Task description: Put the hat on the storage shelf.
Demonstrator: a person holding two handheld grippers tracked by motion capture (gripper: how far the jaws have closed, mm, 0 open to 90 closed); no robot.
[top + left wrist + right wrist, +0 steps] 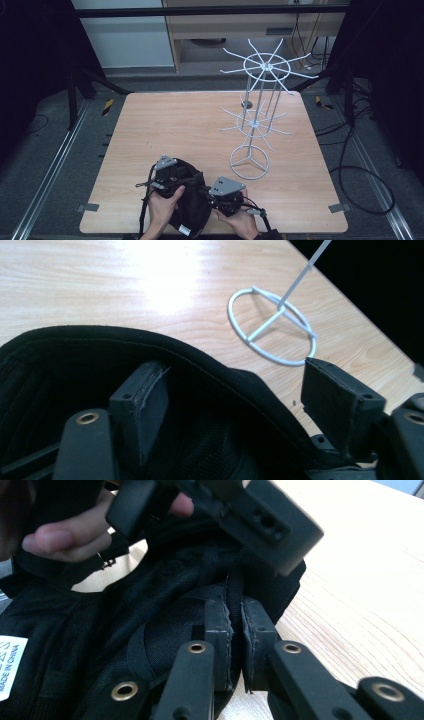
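- One black fabric cap [189, 210] lies at the near edge of the desk [165, 130], on the near-left side of the wire stand, close to its ring base but apart from it.
- One white wire display stand [258, 100] stands upright on the desk's right half; it has one round ring base, a bundle of thin upright rods and two tiers of radiating prongs, the upper tier wider than the lower.
- Two tools work on the cap, one in each hand.
- The left tool [172, 177] sits over the cap's end that faces away from the person. In the left gripper view its jaws stand wide apart: one pad is down inside the cap's hollow, the other is outside the rolled edge on the stand's side, so the edge [210, 365] runs between them, ungripped.
- The right tool [235, 625] is at the cap's side nearest the stand base. Its two pads are pressed together on a fold of the black fabric, clenched on the cap.
- The left hand [162, 205] comes in from the desk's near edge, fingers curled round its tool and resting on the cap.
- The right hand [245, 222] holds its tool low, just beside the cap, angled toward the left one.
- One white sewn label [10, 665] shows on the cap, reading "MADE IN CHINA".
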